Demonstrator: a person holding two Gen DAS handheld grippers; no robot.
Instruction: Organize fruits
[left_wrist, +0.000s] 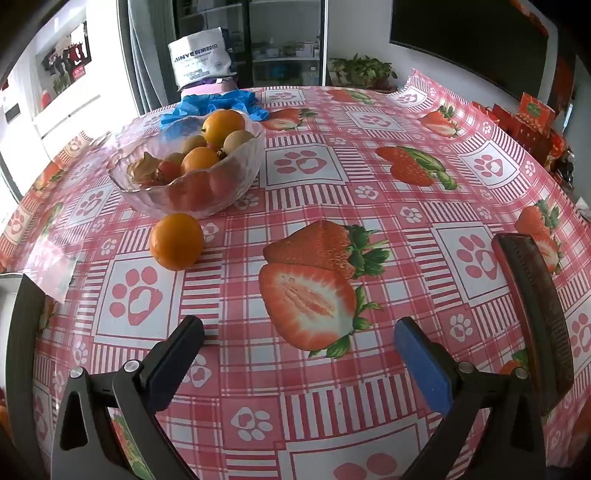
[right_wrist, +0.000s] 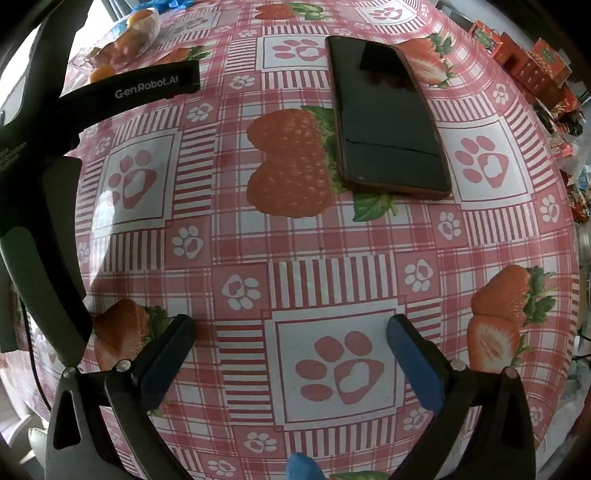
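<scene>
**One orange out, the rest in the bowl**

One glass bowl (left_wrist: 192, 173) holds two oranges and several smaller brown fruits; a third, loose orange (left_wrist: 176, 240) rests on the tablecloth (left_wrist: 369, 206) just beside it. The left gripper (left_wrist: 299, 339) and right gripper (right_wrist: 291, 332) both gape wide, empty. Only the right view shows one phone (right_wrist: 388, 122).

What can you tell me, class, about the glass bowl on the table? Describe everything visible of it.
The glass bowl is clear, with a dimpled, wavy wall and an uneven rim. It stands upright on the pink checked tablecloth, at the table's far left in the left wrist view. It holds a heap of fruit: oranges, smaller brownish round fruits and something reddish low down. One loose orange lies on the cloth just in front, seemingly not touching. Blue crumpled plastic lies behind it.
</scene>
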